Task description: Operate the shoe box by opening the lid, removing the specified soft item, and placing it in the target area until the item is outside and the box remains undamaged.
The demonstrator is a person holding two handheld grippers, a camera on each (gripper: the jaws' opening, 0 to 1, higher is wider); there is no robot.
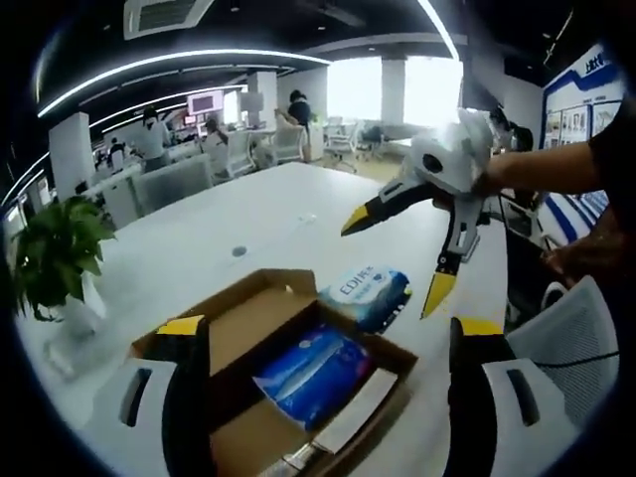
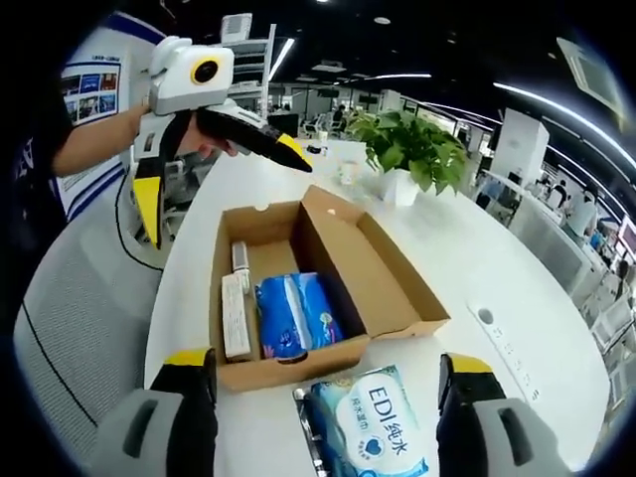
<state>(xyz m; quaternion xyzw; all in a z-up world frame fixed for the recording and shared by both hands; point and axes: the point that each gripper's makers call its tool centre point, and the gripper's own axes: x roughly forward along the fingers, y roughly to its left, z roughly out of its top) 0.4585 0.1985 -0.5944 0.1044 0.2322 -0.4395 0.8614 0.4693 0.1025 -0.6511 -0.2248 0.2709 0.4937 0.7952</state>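
Observation:
The brown cardboard shoe box lies on the white table with its hinged lid folded flat open. A blue soft packet rests inside it. Outside the box, an "EDI" wipes packet lies on the table. My left gripper is open over the box with nothing between its jaws. My right gripper hovers open above the EDI packet. In the right gripper view, the box, the blue packet and the EDI packet lie before the open right gripper. The left gripper hangs open beyond.
A flat white carton lies in the box beside the blue packet. A potted plant stands near the table's edge, also seen as the plant. A grey chair stands by the table. People and desks fill the office behind.

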